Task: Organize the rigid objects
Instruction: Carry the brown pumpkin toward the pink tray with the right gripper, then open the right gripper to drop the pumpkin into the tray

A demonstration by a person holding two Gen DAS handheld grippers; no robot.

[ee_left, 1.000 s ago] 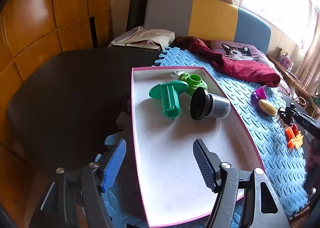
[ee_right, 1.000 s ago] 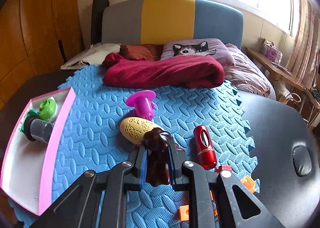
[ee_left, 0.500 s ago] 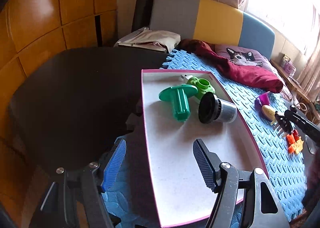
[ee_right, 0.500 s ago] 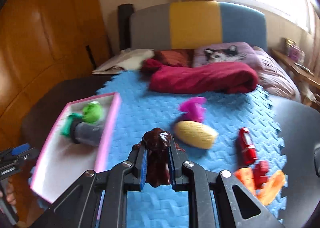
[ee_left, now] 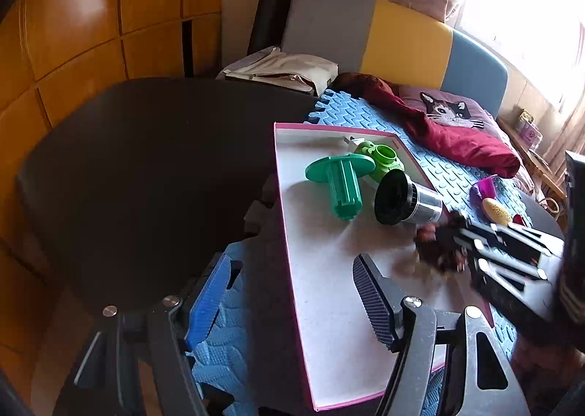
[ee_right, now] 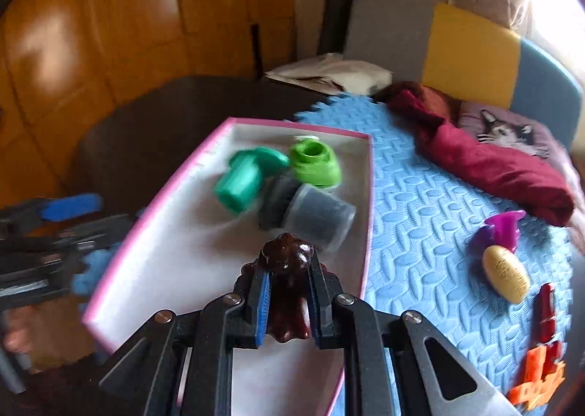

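right gripper (ee_right: 287, 301): clamped tight on dark brown figurine (ee_right: 287, 269), blue pads pressing both its sides; hangs over near end of pink-rimmed tray (ee_right: 226, 125); blurred at right edge of the left wrist view.
brown figurine: head sticks out past the fingertips, above tray floor; touching the floor or not, can't tell.
left gripper (ee_left: 289, 301): jaws apart, nothing between them; straddles tray's near-left rim, one finger outside the tray over the blue foam mat (ee_left: 226, 346), the other over the tray floor.
tray: white inside, pink edge, lies on the mat's left part, partly over the dark table (ee_left: 146, 160).
teal flanged plug (ee_left: 342, 182): in tray, far half, on its side.
lime green piece (ee_left: 382, 156): in tray, behind the plug, near far rim.
black-and-clear cylinder (ee_left: 406, 198): in tray, on its side, right of the plug, near right rim.
purple flanged plug (ee_right: 504, 229): on mat, right of tray, well apart.
yellow egg-shaped piece (ee_right: 506, 273): on mat, just in front of purple plug.
red cylinder (ee_right: 546, 312): on mat, right of yellow piece.
orange pieces (ee_right: 537, 379): on mat, near right corner, far from tray.
maroon cloth (ee_right: 486, 160): bunched at mat's far side, beyond tray.
person's hand (ee_right: 18, 333): low left of tray, holding left gripper.
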